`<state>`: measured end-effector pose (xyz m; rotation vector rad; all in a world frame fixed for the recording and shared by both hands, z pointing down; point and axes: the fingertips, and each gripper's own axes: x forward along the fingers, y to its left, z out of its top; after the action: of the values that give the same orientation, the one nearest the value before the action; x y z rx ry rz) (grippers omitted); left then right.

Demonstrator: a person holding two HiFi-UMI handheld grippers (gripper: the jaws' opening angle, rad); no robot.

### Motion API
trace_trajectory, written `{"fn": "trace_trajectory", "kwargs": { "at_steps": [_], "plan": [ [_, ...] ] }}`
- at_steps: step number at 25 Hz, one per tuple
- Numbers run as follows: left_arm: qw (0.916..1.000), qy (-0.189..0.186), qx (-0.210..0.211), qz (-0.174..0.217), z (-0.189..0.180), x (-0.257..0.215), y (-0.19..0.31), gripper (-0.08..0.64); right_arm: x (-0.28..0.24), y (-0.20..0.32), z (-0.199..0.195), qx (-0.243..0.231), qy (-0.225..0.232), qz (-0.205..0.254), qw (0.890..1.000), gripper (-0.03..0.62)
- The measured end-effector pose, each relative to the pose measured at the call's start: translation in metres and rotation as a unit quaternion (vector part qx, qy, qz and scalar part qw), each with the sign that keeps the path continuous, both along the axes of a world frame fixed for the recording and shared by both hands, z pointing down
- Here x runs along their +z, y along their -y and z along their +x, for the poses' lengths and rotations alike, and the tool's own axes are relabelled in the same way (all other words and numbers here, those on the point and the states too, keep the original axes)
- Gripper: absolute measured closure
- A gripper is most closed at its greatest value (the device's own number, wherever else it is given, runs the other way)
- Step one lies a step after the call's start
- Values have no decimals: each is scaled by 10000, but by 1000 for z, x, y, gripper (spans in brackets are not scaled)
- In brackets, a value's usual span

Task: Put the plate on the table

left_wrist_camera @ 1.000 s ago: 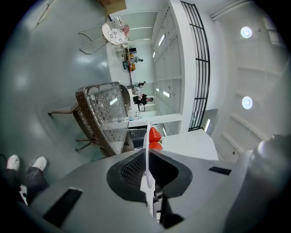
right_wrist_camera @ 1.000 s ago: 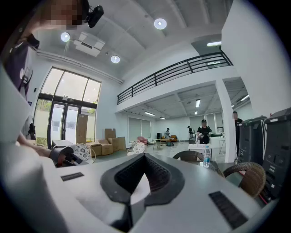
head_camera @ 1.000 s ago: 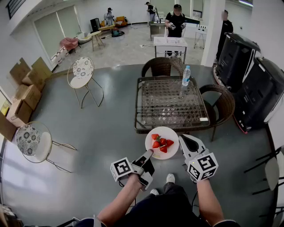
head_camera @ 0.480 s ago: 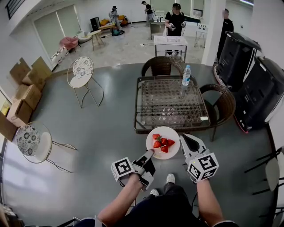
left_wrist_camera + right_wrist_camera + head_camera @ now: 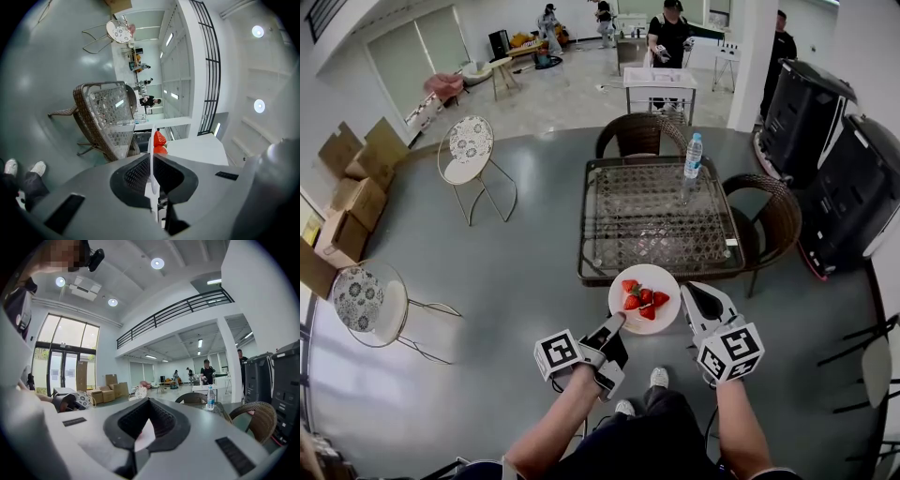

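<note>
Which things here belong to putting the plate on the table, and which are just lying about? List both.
In the job: plate, gripped at its rim by the left gripper and the right gripper; strawberries on it; glass-topped table.

Lying about: water bottle on the table; wicker chairs; metal chairs; cardboard boxes.

- Head view: high up, facing steeply down onto the glass table [image 5: 656, 217]; far room along the top.
- Left gripper view: rolled sideways, floor at left, close behind its jaws, sighting along the plate [image 5: 150, 150] edge-on toward the table.
- Right gripper view: level, low, facing across the room.
- Head and right gripper views share the water bottle [image 5: 693, 157].
</note>
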<state>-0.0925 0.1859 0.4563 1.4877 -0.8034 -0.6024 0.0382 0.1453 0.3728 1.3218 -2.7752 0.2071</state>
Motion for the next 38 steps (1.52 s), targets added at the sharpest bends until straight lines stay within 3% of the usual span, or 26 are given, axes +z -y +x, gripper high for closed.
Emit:
{"fn": "trace_trajectory", "kwargs": {
  "at_steps": [21, 38],
  "plan": [
    [9986, 241, -387, -257, 62, 24, 133, 543, 32, 141, 63, -399, -202, -97, 9990, 589],
    [9983, 205, -369, -395, 58, 55, 211, 543, 54, 211, 59, -399, -310, -356, 9981, 589]
  ]
}}
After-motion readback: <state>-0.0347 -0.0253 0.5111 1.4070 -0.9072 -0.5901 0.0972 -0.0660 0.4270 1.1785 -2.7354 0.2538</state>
